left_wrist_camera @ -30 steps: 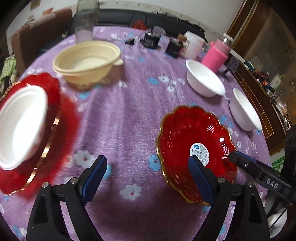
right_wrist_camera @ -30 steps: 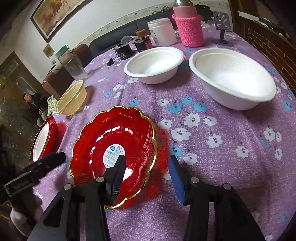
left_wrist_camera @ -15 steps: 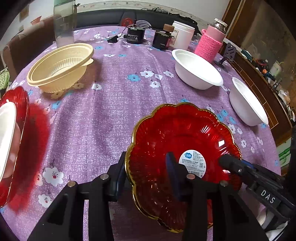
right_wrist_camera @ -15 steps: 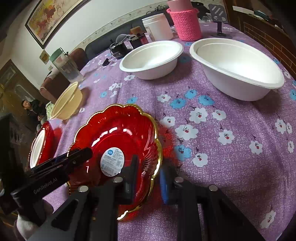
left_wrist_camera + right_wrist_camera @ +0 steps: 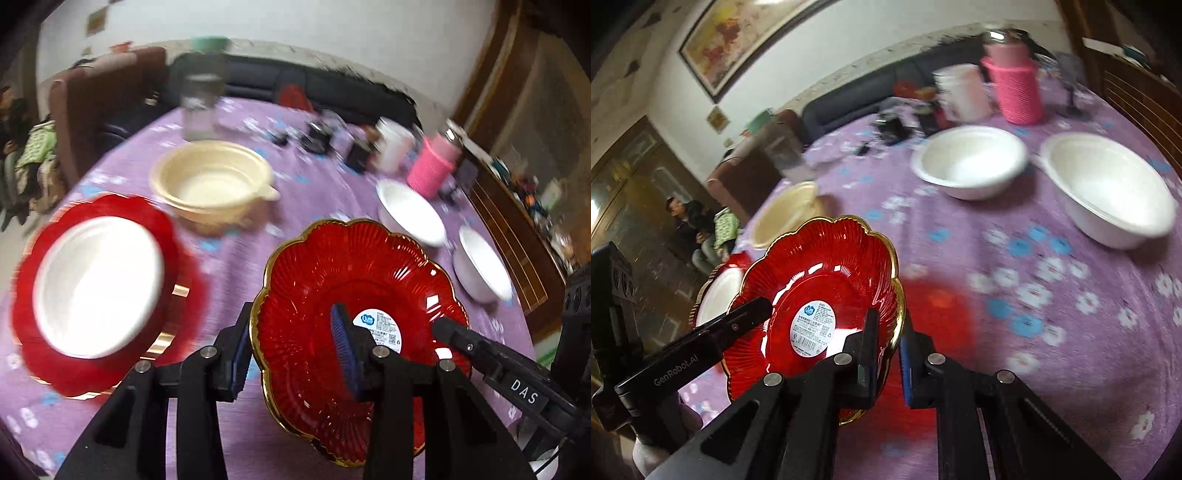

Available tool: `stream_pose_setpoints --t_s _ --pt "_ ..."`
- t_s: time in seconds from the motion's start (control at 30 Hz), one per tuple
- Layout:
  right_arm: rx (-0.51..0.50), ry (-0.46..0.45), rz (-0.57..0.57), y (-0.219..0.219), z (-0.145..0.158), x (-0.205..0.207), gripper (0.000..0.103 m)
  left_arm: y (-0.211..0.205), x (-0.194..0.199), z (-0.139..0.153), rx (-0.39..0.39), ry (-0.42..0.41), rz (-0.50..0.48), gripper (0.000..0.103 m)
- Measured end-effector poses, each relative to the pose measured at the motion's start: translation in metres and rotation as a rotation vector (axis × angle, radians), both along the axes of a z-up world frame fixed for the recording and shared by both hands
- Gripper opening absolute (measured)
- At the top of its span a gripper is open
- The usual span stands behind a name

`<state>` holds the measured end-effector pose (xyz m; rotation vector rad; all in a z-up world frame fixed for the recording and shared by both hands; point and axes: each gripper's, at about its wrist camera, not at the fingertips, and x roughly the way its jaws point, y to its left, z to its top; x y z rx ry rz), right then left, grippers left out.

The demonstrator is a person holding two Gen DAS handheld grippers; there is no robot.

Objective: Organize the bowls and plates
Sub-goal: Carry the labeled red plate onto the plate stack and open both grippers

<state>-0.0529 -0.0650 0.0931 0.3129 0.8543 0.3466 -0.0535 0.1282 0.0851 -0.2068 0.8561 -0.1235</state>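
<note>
A red scalloped plate (image 5: 354,280) with a gold rim and a white label is lifted off the purple tablecloth, tilted. My left gripper (image 5: 291,350) is shut on its left rim. My right gripper (image 5: 888,347) is shut on its opposite rim (image 5: 897,295). The plate also shows in the right wrist view (image 5: 827,277). A second red plate (image 5: 33,354) with a white bowl (image 5: 96,284) in it lies at the left. Two white bowls (image 5: 971,158) (image 5: 1108,192) sit at the right, and a cream bowl (image 5: 210,181) sits behind.
A pink-sleeved bottle (image 5: 1015,85), a white tub (image 5: 960,92), a glass jar (image 5: 201,103) and small dark items stand at the table's far side. Chairs and a sofa ring the table. A person (image 5: 687,225) sits beyond the left edge.
Both grippers closed on the red plate's opposite rims and lifted it off the table. The views have swung up and left, bringing the second red plate with the white bowl closer.
</note>
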Motion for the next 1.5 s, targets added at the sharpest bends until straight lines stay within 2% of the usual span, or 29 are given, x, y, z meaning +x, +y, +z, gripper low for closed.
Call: stream_pose_setpoints --t_s 0.27,0.43,0.67,0.87,1.5 --pt "0.000 -0.011 0.154 0.093 0.012 0.019 0.012 0.090 -0.016 0.022 0.011 -0.058 0.196 0.040" --pt "-0.015 -0.009 0.233 0.153 0.013 0.032 0.013 0.140 -0.016 0.022 0.017 -0.058 0.302 0.040" --pt "-0.061 -0.005 0.275 0.209 0.005 0.050 0.013 0.184 -0.011 0.005 0.024 -0.031 0.374 0.040" --pt "-0.080 0.022 0.277 0.223 -0.006 0.060 0.013 0.199 -0.005 -0.009 0.006 -0.003 0.386 0.040" --pt "-0.087 0.048 0.243 0.218 -0.022 0.067 0.013 0.189 0.005 -0.023 0.029 0.021 0.384 0.040"
